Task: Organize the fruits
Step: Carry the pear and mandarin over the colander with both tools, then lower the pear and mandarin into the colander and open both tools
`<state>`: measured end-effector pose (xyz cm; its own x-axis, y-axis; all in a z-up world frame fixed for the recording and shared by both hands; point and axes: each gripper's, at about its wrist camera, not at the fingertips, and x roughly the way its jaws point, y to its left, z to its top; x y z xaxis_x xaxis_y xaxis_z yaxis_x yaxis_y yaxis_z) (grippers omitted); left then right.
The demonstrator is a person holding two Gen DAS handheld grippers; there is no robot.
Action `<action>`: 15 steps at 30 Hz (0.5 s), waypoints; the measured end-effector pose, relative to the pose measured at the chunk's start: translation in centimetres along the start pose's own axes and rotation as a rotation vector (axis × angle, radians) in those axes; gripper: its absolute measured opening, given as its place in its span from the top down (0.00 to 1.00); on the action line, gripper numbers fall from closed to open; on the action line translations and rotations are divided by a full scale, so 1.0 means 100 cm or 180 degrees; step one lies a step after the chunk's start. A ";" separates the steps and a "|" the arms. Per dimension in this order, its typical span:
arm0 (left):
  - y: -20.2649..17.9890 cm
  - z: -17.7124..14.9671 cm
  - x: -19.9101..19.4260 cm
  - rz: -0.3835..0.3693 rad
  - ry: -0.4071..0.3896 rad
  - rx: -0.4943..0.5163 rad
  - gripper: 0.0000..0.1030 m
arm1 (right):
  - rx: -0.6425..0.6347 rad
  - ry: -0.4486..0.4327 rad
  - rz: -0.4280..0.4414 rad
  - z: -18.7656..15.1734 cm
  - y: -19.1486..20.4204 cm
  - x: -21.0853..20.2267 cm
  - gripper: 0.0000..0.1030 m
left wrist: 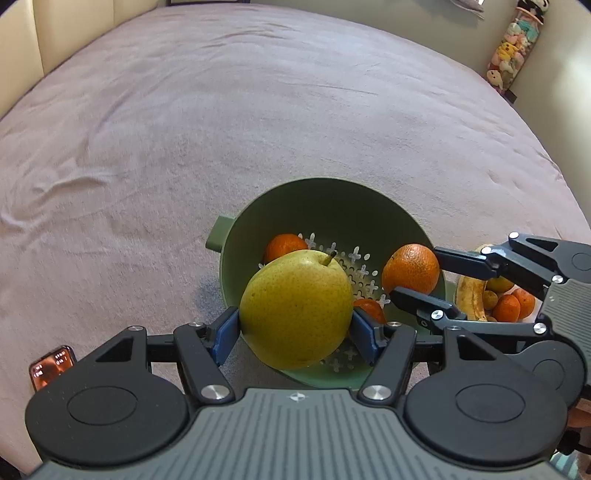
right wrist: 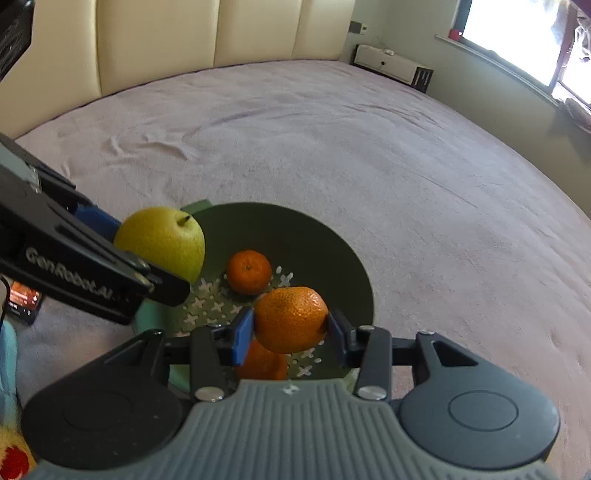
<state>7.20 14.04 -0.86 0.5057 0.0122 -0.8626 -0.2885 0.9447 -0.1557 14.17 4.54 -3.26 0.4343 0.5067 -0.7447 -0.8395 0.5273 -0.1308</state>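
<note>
My left gripper [left wrist: 295, 332] is shut on a large yellow-green pear [left wrist: 295, 306], which hangs over the near rim of a green colander bowl [left wrist: 332, 199]. From the right, my right gripper [left wrist: 417, 274] is shut on a tangerine [left wrist: 410, 273] above the bowl's right side. Two more tangerines [left wrist: 284, 245] lie on the perforated bottom. In the right wrist view the right gripper [right wrist: 291, 332] pinches the tangerine [right wrist: 291, 319] over the bowl [right wrist: 295, 229]. One tangerine [right wrist: 248, 271] lies further in and another [right wrist: 264, 362] sits right below. The left gripper [right wrist: 147, 251] carries the pear [right wrist: 162, 242] at the bowl's left edge.
The bowl stands on a bed with a pinkish-grey cover [left wrist: 258, 110]. A banana [left wrist: 471, 295] and several small orange fruits [left wrist: 513, 306] lie in a pile right of the bowl. A phone [left wrist: 51, 369] lies at the near left. A cream headboard [right wrist: 221, 33] lines the far side.
</note>
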 end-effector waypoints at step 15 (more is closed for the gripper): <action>-0.012 0.003 0.031 -0.0005 0.0252 0.0082 0.29 | -0.0486 0.0260 0.0334 0.006 -0.020 0.051 0.60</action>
<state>9.34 13.06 -3.25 0.4400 -0.0143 -0.8979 -0.2662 0.9529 -0.1456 18.20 6.46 -6.41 0.3190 0.4932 -0.8093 -0.9212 0.3619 -0.1426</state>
